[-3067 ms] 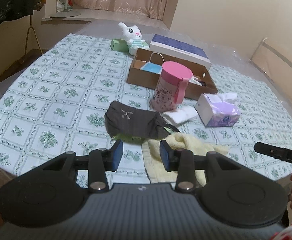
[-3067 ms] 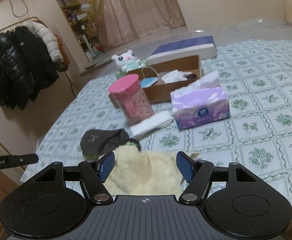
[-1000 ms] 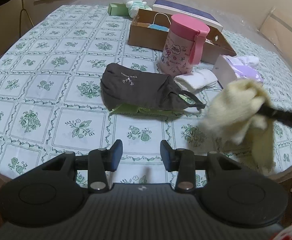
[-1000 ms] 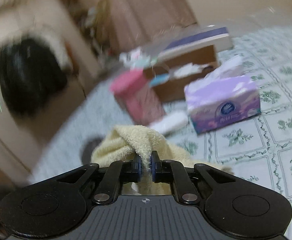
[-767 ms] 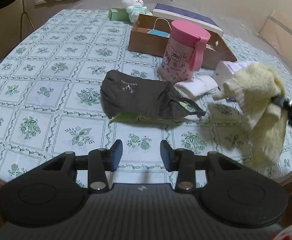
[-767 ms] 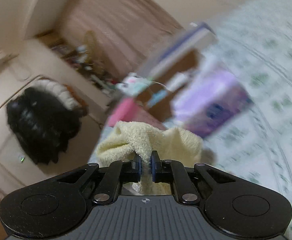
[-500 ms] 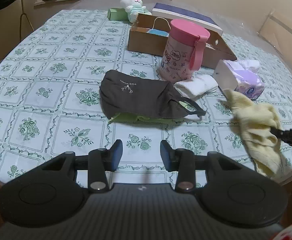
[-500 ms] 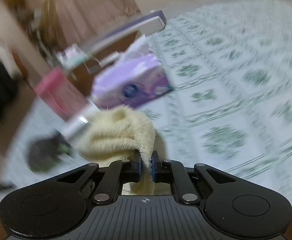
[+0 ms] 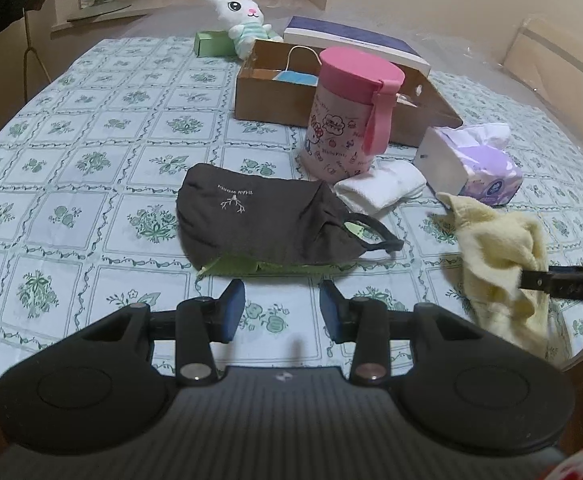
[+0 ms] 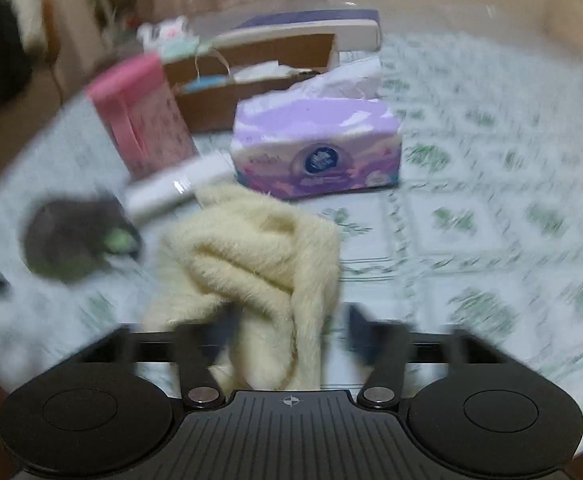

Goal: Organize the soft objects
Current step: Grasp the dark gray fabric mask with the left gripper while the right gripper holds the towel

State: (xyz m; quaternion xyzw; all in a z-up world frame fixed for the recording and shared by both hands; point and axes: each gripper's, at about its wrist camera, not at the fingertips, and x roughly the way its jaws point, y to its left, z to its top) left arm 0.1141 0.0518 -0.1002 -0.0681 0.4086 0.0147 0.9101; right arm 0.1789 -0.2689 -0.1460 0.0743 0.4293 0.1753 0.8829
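A crumpled yellow towel (image 9: 495,256) lies on the table's right front edge; it also shows in the right wrist view (image 10: 259,256). My right gripper (image 10: 287,328) is open, with the towel lying loose between its spread fingers. My left gripper (image 9: 282,310) is open and empty, just in front of a dark brown cloth pouch (image 9: 263,216) that lies on a green sheet. A folded white cloth (image 9: 381,190) lies beside a pink canister (image 9: 351,116). A white plush rabbit (image 9: 243,20) sits at the far side.
A purple tissue box (image 9: 479,168) stands right of the white cloth, seen also in the right wrist view (image 10: 319,148). An open cardboard box (image 9: 279,88) with a blue mask, a navy-topped box (image 9: 355,42) and a small green box (image 9: 213,44) stand behind. The right wrist view is motion-blurred.
My right gripper carried the towel up and to the right, lowered it near the tissue box, and has now opened, letting the towel go. My left gripper stayed open and nearly still.
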